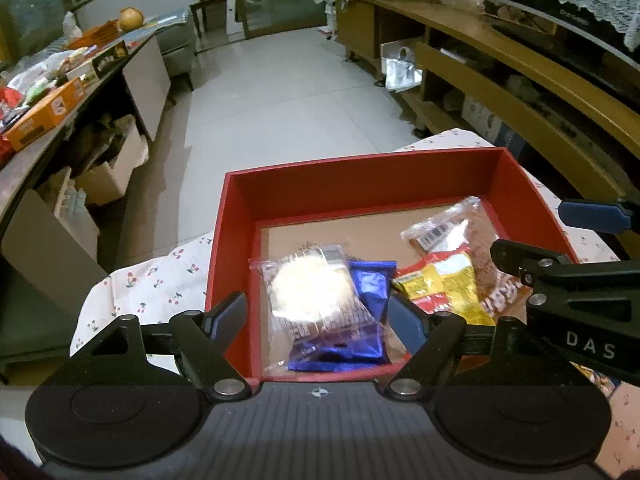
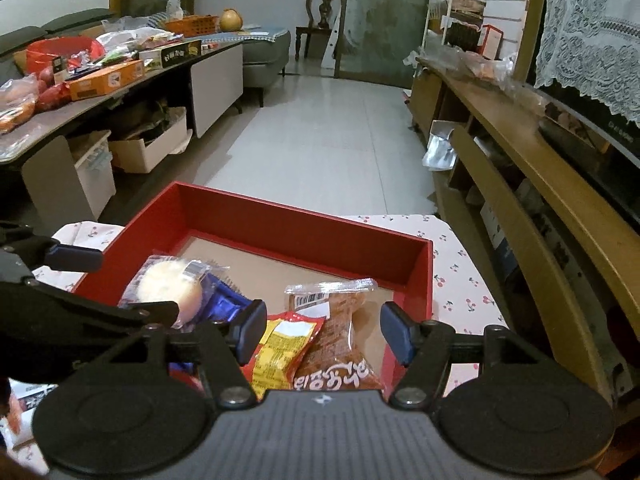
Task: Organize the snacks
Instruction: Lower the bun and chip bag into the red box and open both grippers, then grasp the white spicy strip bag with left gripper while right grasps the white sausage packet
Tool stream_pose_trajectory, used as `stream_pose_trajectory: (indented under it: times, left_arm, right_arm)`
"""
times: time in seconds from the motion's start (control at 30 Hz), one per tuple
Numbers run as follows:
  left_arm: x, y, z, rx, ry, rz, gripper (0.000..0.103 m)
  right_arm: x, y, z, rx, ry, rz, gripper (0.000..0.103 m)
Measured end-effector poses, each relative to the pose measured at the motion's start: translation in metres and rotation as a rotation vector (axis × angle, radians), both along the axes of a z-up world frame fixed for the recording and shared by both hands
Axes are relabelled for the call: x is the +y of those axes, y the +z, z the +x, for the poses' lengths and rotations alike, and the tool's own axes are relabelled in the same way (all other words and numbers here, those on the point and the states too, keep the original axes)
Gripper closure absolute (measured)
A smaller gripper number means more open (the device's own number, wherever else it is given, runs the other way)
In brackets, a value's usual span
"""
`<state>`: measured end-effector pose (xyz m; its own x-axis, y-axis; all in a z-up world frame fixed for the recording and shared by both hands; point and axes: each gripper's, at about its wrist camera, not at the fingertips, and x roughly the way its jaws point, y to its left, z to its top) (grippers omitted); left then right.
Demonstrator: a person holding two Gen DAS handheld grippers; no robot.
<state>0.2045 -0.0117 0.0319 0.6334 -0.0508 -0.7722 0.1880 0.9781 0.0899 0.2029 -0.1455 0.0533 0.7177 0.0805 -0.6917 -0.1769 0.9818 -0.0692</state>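
Note:
A red box (image 1: 236,240) (image 2: 304,220) sits on a cherry-print cloth. Inside lie a round pale cake in clear wrap (image 1: 312,292) (image 2: 168,288), a blue packet (image 1: 372,284) (image 2: 224,304), a yellow-and-red packet (image 1: 444,284) (image 2: 284,344) and a brown snack in clear wrap (image 1: 452,228) (image 2: 340,332). My left gripper (image 1: 316,320) is open and empty above the cake and blue packet. My right gripper (image 2: 324,332) is open and empty above the yellow and brown packets; it also shows in the left wrist view (image 1: 552,236).
The cherry-print cloth (image 1: 160,280) (image 2: 460,272) covers a small table. A long dark table (image 2: 120,96) with boxes and snacks stands left. A wooden shelf unit (image 2: 520,184) runs along the right. Tiled floor (image 2: 328,140) lies beyond the box.

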Motion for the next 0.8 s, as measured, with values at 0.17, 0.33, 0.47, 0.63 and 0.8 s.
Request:
stream_pose_trajectory:
  times: [0.17,0.33,0.47,0.63,0.8]
  left_arm:
    - [0.004,0.004,-0.016,0.006,-0.019,-0.020,0.019]
    - [0.015,0.003,-0.032,0.036,-0.020,-0.050,0.019]
    - [0.031,-0.003,-0.042,0.068,0.001,-0.060,0.019]
    - [0.053,-0.019,-0.046,0.140,0.035,-0.056,0.018]
    - [0.069,-0.033,-0.056,0.199,0.008,-0.038,0.018]
  right_arm:
    - [0.000,0.006,-0.017,0.004,0.009,0.005,0.042]
    - [0.002,0.007,-0.034,0.034,0.020,0.031,0.042]
    - [0.008,0.003,-0.052,0.070,0.047,0.043,0.043]
    - [0.017,-0.006,-0.068,0.131,0.081,0.057,0.043]
    - [0.026,-0.010,-0.081,0.161,0.126,0.054,0.042]
